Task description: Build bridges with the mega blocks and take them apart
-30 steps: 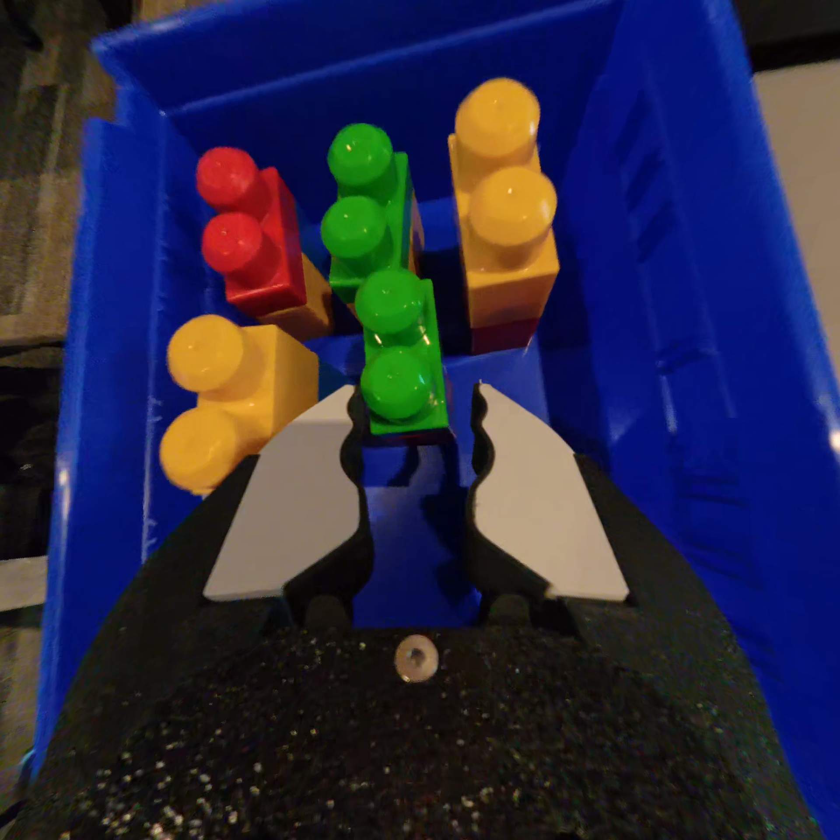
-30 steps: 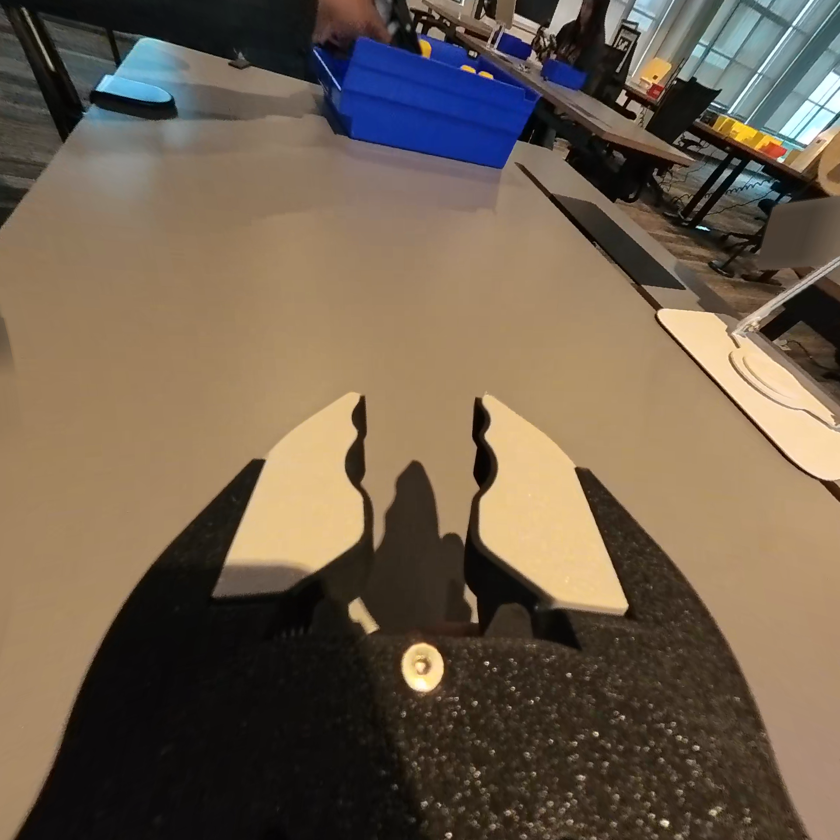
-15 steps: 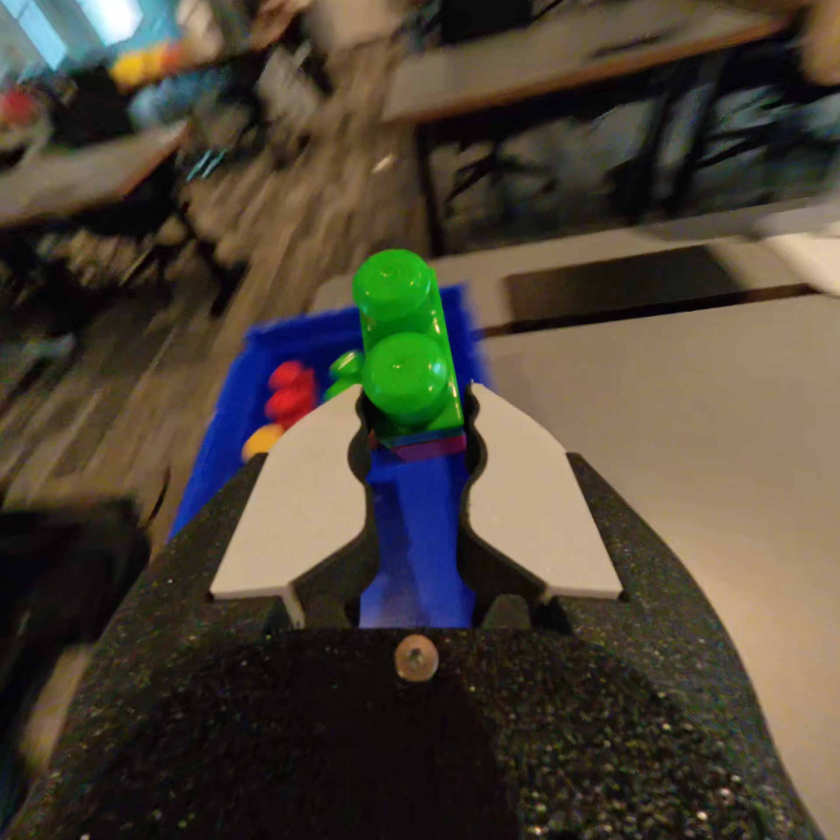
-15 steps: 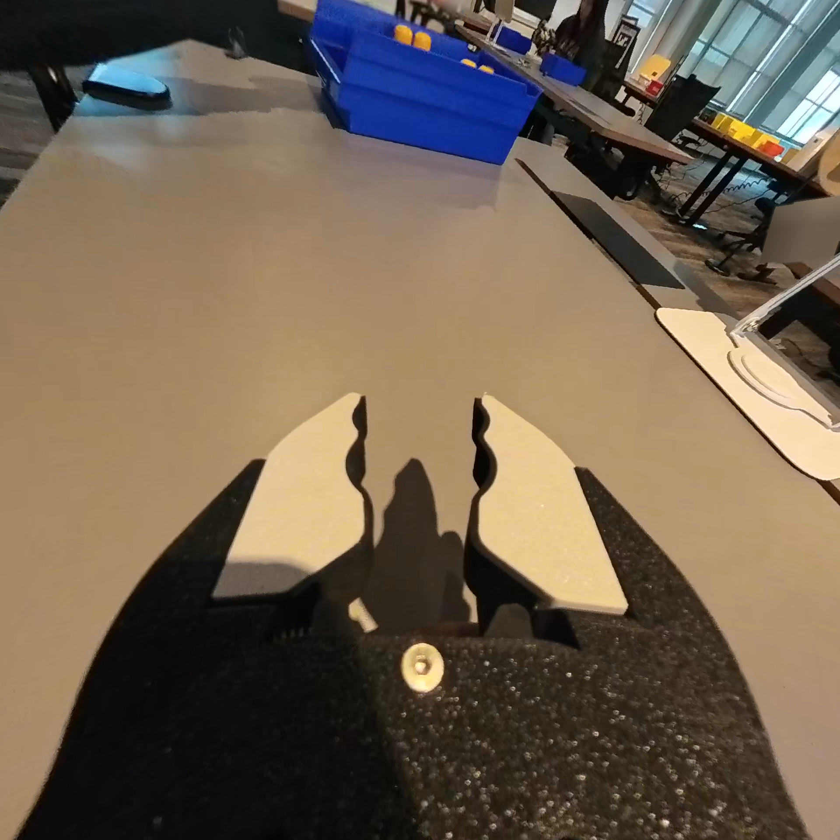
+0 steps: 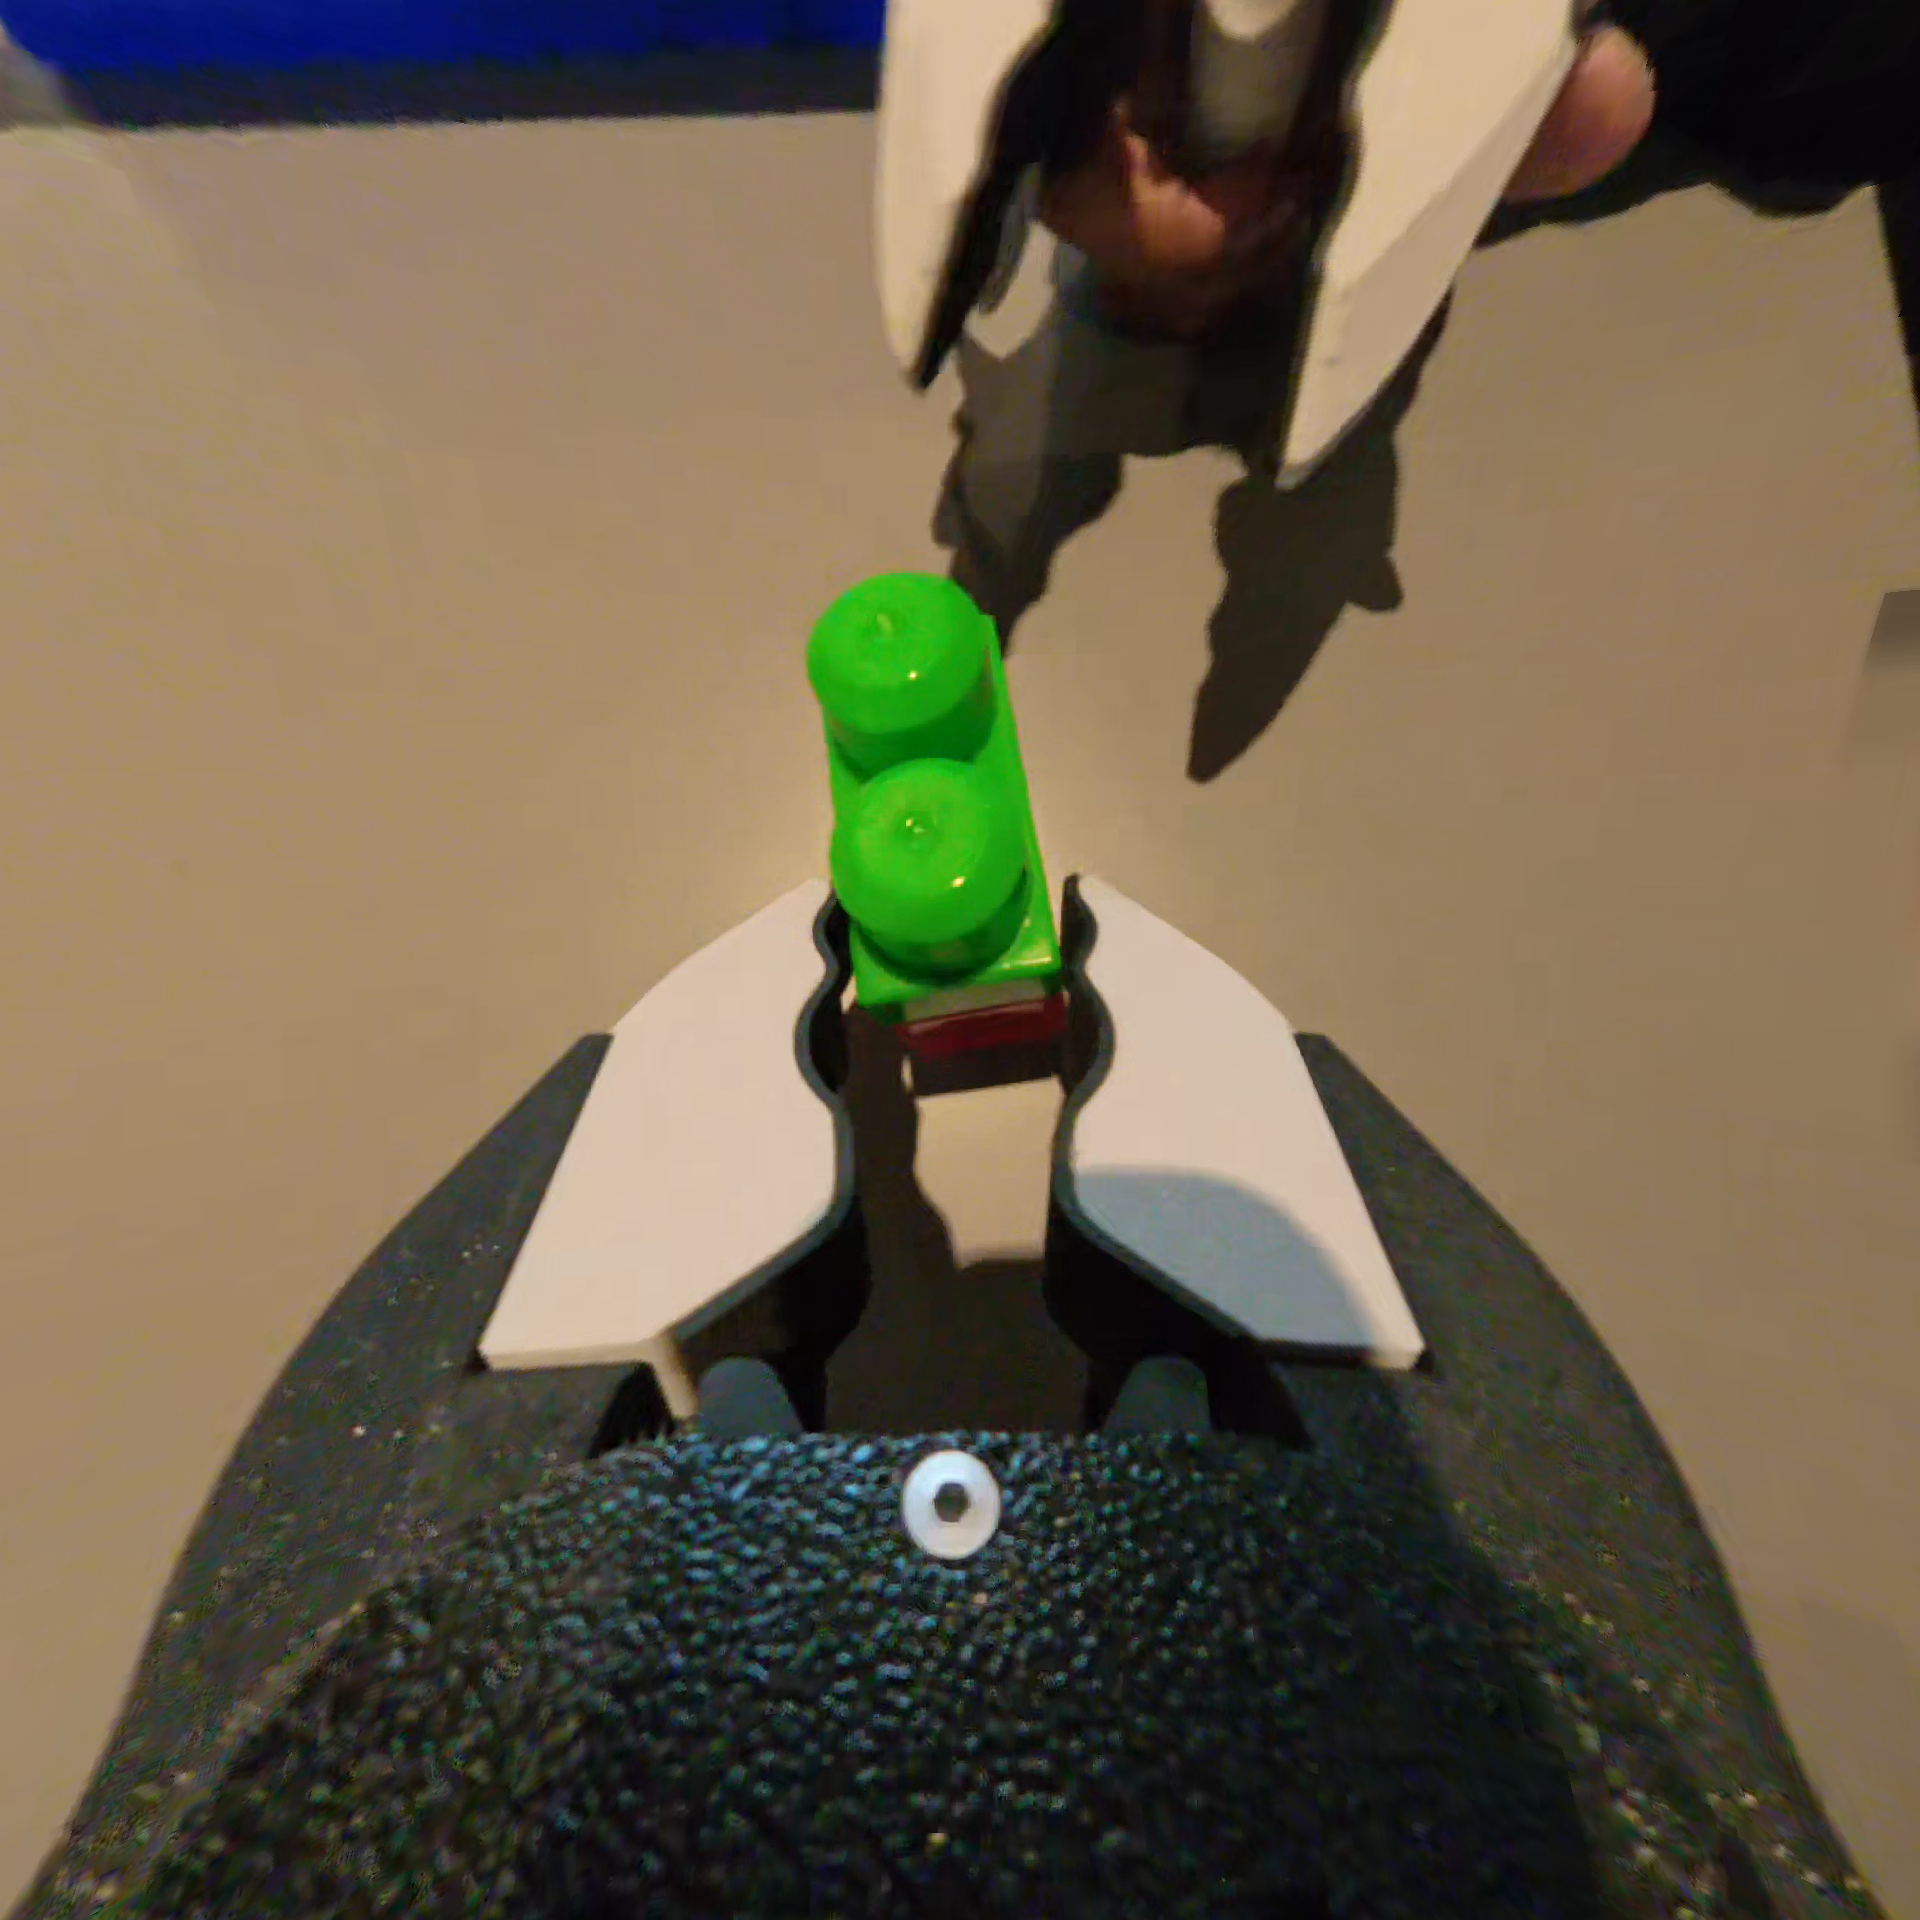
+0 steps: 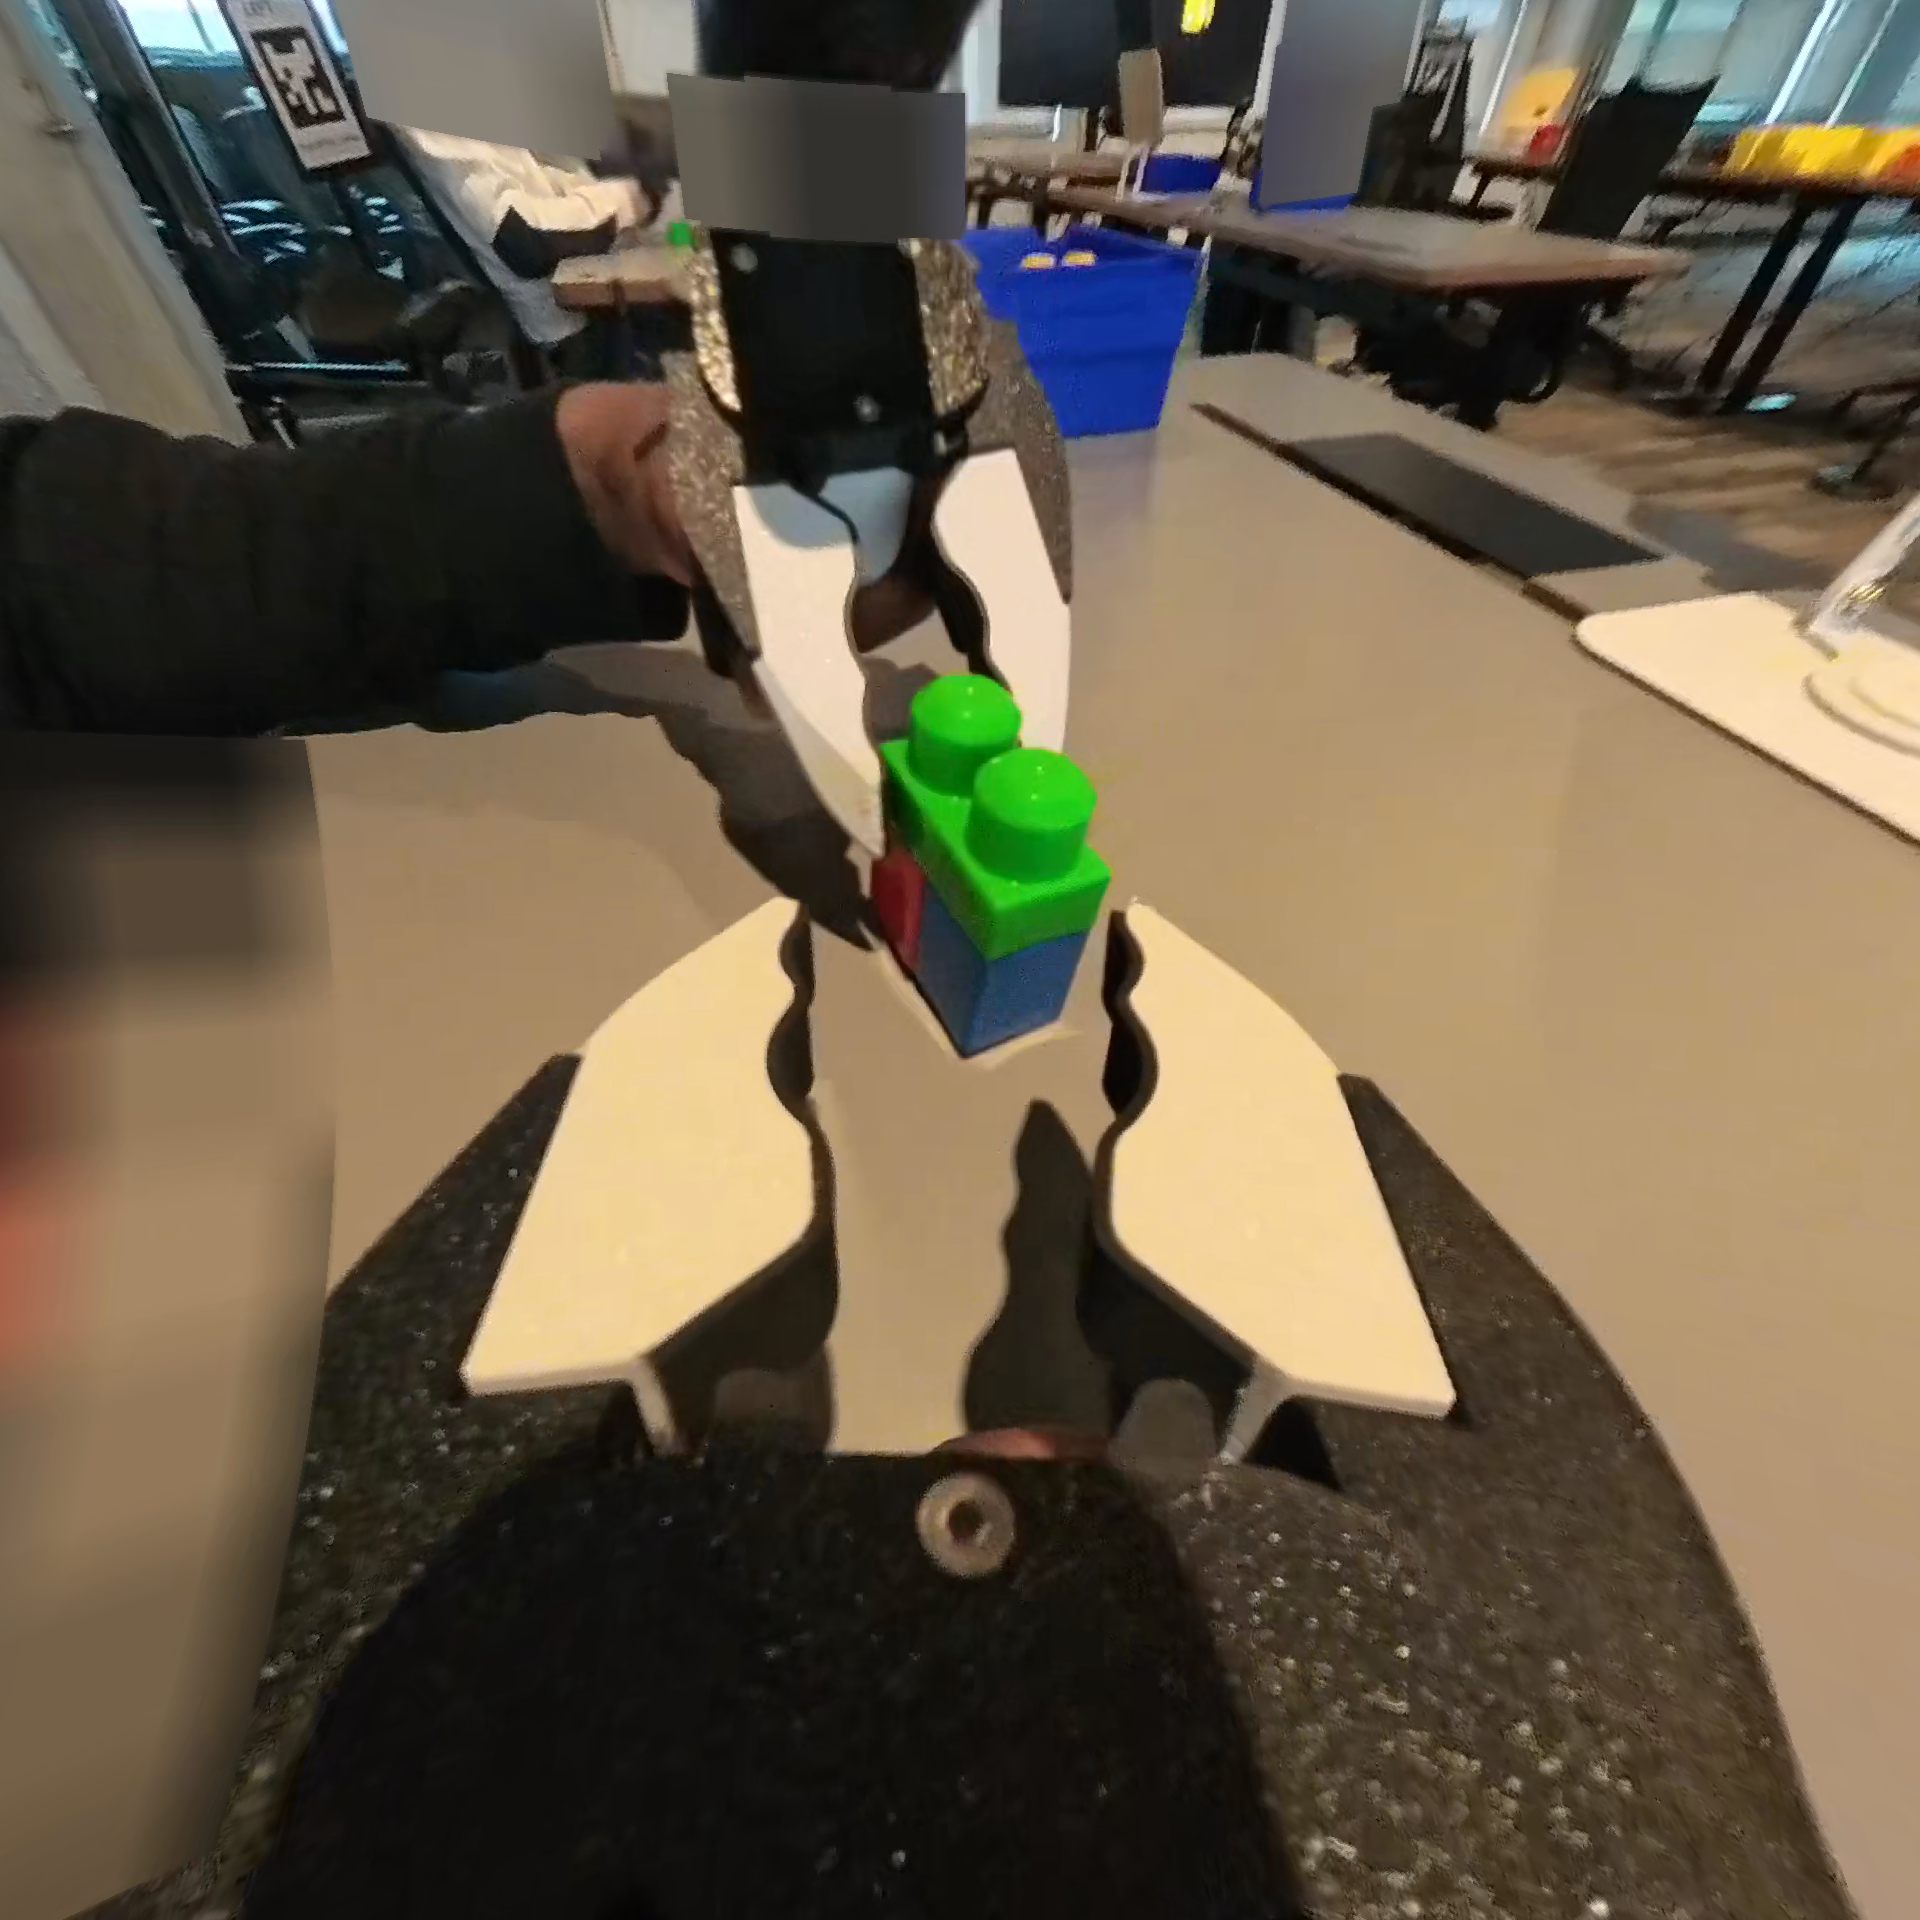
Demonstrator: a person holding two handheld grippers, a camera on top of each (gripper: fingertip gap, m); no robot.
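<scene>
A small stack stands on the grey table (image 5: 416, 623): a green two-stud block (image 5: 914, 810) on top of a red block (image 5: 982, 1023). The right wrist view shows the green block (image 6: 997, 842) over the red block (image 6: 899, 904) and a blue block (image 6: 1008, 987) side by side. My left gripper (image 5: 945, 909) is shut on this stack, one finger on each side; it also shows from the front in the right wrist view (image 6: 956, 784). My right gripper (image 6: 958, 914) is open and empty, its tips just in front of the stack. It shows opposite in the left wrist view (image 5: 1112, 426).
A blue bin (image 6: 1091, 312) with yellow blocks stands at the table's far end; its edge shows in the left wrist view (image 5: 416, 31). A white pad (image 6: 1766, 686) and a dark inset panel (image 6: 1455, 509) lie to the right. A person's dark sleeve (image 6: 312, 561) reaches in from the left. The tips of one gripper are about 8 cm away from the tips of the other.
My left gripper closed on the green-topped stack in the bin, lifted it out and brought it down onto the table. My right gripper moved up to face it, still open.
</scene>
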